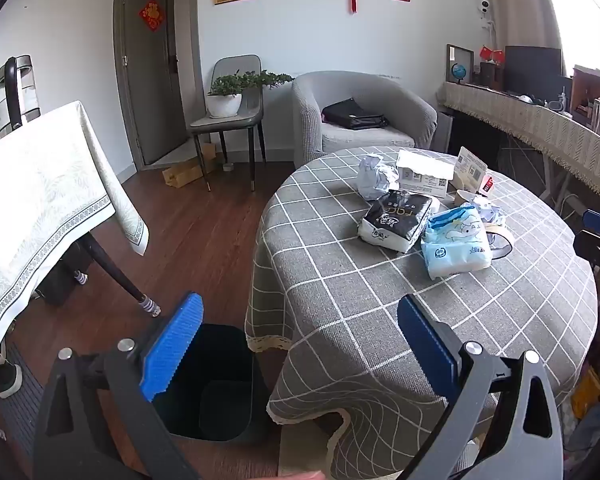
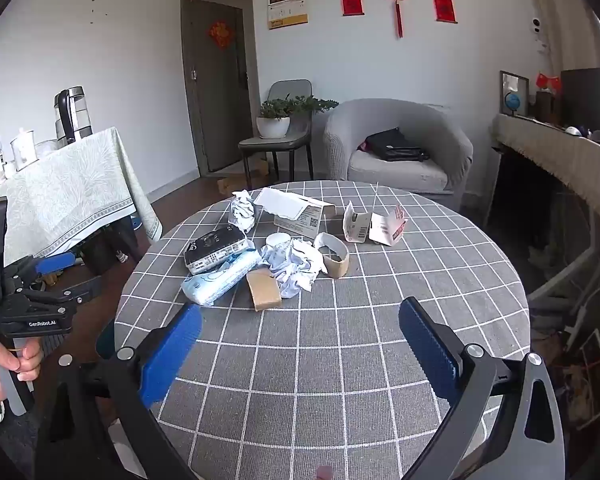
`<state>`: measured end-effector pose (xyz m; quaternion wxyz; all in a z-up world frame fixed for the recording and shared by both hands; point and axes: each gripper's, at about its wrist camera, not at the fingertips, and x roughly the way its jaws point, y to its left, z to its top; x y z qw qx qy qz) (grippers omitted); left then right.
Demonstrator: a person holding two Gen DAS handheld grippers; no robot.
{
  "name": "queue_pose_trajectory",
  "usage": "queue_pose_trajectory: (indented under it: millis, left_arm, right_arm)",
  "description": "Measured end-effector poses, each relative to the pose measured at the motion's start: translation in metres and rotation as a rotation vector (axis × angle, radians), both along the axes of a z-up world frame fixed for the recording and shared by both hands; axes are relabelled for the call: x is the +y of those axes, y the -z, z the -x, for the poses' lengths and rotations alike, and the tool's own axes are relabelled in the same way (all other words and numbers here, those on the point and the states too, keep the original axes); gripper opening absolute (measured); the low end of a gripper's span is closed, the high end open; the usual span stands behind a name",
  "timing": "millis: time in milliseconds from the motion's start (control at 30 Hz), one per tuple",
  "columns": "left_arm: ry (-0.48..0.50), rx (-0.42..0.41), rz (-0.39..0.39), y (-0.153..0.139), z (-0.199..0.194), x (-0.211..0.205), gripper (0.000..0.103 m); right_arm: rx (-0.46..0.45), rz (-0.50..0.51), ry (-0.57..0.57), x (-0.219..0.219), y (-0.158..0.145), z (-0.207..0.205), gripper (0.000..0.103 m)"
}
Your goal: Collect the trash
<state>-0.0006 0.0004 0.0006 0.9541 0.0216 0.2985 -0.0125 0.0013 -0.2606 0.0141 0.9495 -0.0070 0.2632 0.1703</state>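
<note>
Trash lies on a round table with a grey checked cloth (image 2: 340,360): a black tissue pack (image 2: 216,249), a light blue tissue pack (image 2: 220,278), crumpled white paper (image 2: 294,268), a tape roll (image 2: 332,254), a brown cardboard piece (image 2: 264,290), a white box (image 2: 296,212) and a torn carton (image 2: 374,224). A black trash bin (image 1: 216,384) stands on the floor left of the table. My left gripper (image 1: 300,344) is open and empty above the bin and table edge. My right gripper (image 2: 300,344) is open and empty over the near table.
A second table with a pale cloth (image 1: 40,200) stands at left with a kettle (image 2: 73,114). A grey armchair (image 2: 400,148), a chair with a potted plant (image 2: 276,120) and a long side counter (image 2: 560,160) line the far side.
</note>
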Motion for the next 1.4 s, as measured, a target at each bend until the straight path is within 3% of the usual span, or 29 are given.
queue_pose_trajectory:
  millis: [1400]
  left_arm:
    - [-0.009,0.006,-0.005,-0.0003,-0.0023,0.0011,0.099]
  right_arm:
    - [0.006,0.006,-0.004,0.0057,0.0046,-0.0024,0.1]
